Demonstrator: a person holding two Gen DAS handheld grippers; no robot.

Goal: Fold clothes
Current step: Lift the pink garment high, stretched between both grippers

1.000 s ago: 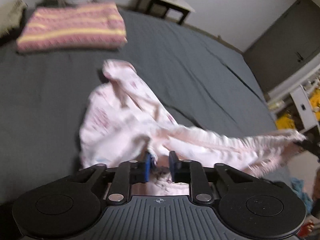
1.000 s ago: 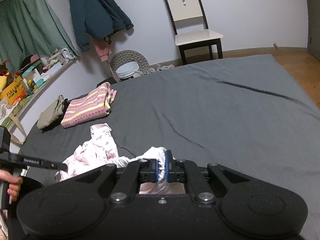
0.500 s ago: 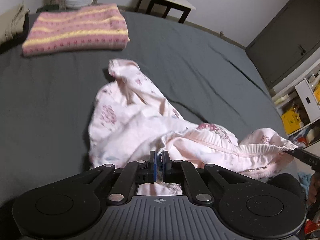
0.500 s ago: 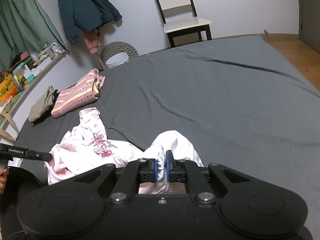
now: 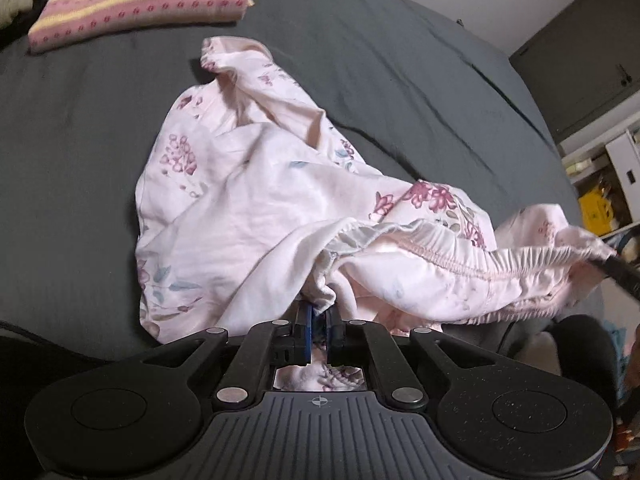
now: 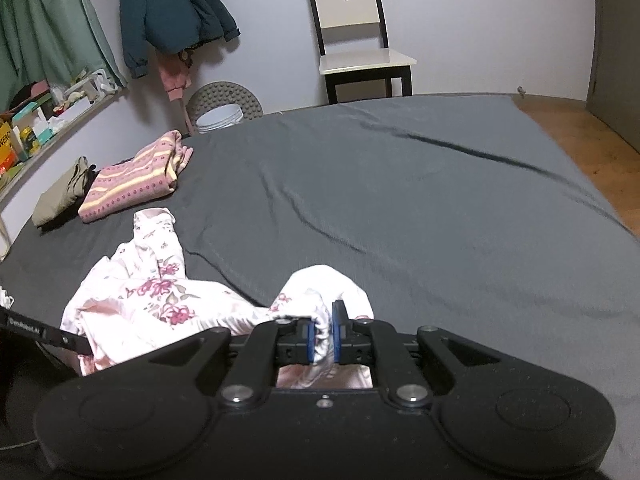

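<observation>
A pale pink floral garment (image 5: 256, 200) with an elastic waistband lies crumpled on the dark grey bed (image 5: 80, 120). My left gripper (image 5: 319, 320) is shut on a bunch of its waistband at the near edge. The waistband stretches to the right, where the tip of the other gripper (image 5: 616, 270) pinches it. In the right wrist view the same floral garment (image 6: 160, 300) lies to the left, and my right gripper (image 6: 322, 334) is shut on a fold of its fabric. The left gripper's finger (image 6: 44, 332) shows at the left edge.
A folded pink and yellow striped sweater (image 6: 136, 178) and an olive folded garment (image 6: 60, 196) lie at the far left of the bed. A chair (image 6: 360, 48), a hanging dark jacket (image 6: 168, 12) and a white bucket (image 6: 220, 114) stand past the bed. Shelves (image 5: 612, 176) stand right.
My left gripper closed from open onto the waistband. Both grippers have moved lower and forward, and the garment has spread out over the bed.
</observation>
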